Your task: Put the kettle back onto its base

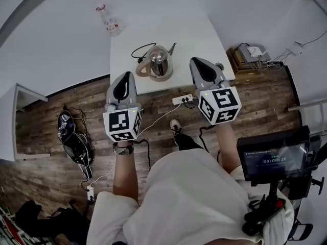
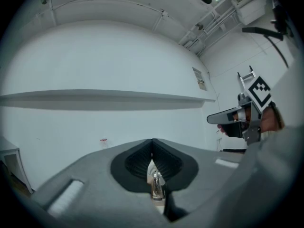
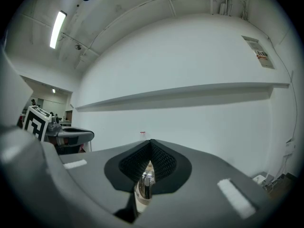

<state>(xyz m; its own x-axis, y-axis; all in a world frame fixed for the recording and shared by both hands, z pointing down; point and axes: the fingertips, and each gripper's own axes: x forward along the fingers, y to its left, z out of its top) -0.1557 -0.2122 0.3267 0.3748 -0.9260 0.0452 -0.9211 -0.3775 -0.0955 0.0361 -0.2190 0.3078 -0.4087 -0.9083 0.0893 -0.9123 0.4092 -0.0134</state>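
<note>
Steel kettle with beige handle is seen upright on its base, set near the white table's front edge.

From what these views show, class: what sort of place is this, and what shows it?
Likely a lab or workroom, not a kitchen: a kettle on a plain white table, a power strip on the wood floor, and a monitor.

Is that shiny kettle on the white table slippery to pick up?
The kettle looks polished and smooth, so probably slippery; its beige handle likely grips better. It looks squat and wide-bottomed, so a push would probably slide it, not tip it.
</note>
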